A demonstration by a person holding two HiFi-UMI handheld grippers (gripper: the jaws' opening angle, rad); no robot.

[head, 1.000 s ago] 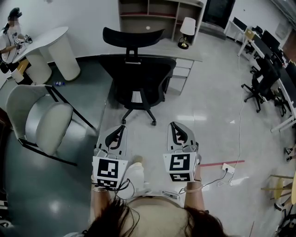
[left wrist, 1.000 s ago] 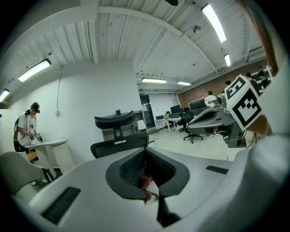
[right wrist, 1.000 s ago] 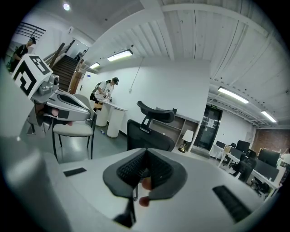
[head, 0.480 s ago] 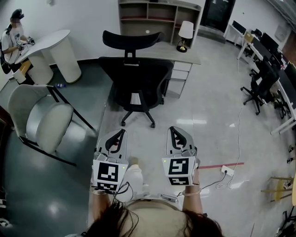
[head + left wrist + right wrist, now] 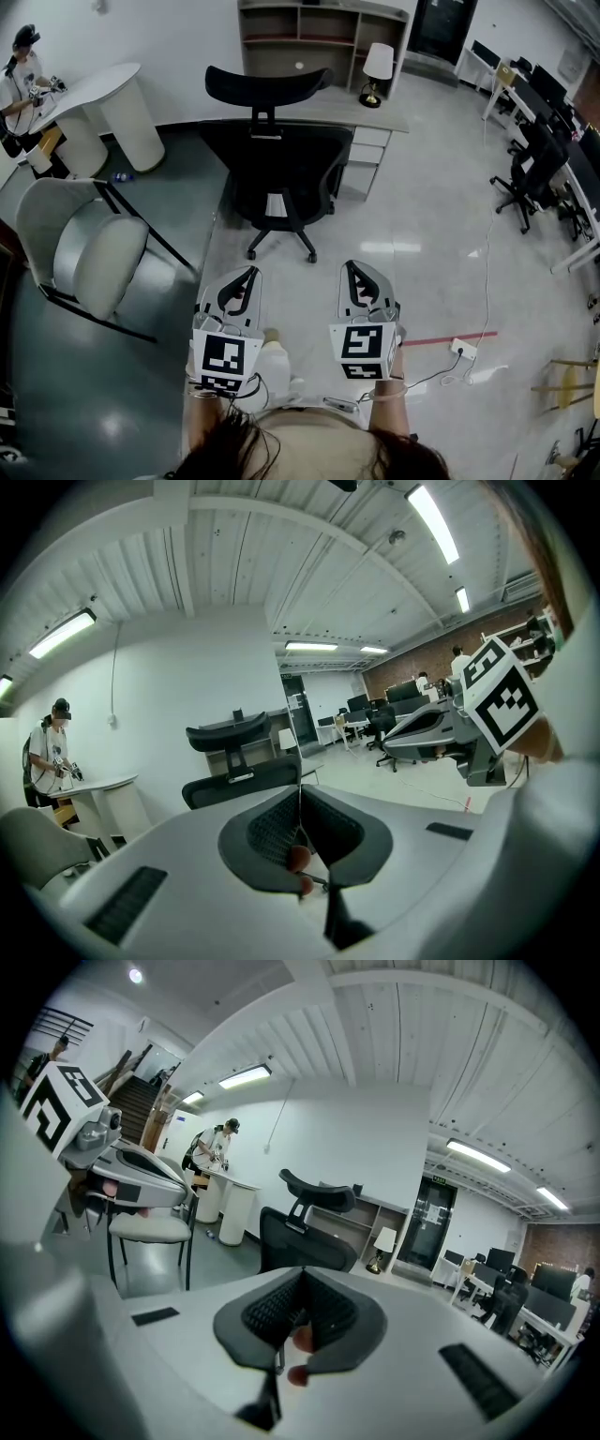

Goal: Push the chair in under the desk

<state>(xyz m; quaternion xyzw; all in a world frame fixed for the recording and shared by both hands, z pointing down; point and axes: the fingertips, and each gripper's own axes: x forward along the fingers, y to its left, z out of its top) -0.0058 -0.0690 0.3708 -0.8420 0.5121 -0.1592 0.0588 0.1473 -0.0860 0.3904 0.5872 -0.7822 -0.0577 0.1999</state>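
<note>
Standing on castors at the desk (image 5: 380, 111), the chair (image 5: 279, 169) is judged easy-rolling but apt to swivel; its stiff backrest rim should be pushed evenly. Left hand-held gripper (image 5: 242, 277) and right hand-held gripper (image 5: 356, 274) are pressed together, empty, well apart from it.

Black office chair (image 5: 281, 178) stood at a pale desk (image 5: 384, 112), lamp (image 5: 378, 64) on the desk, left gripper (image 5: 246, 274) and right gripper (image 5: 352, 268) side by side short of the chair's wheels, white chair (image 5: 84, 246) at left.
</note>
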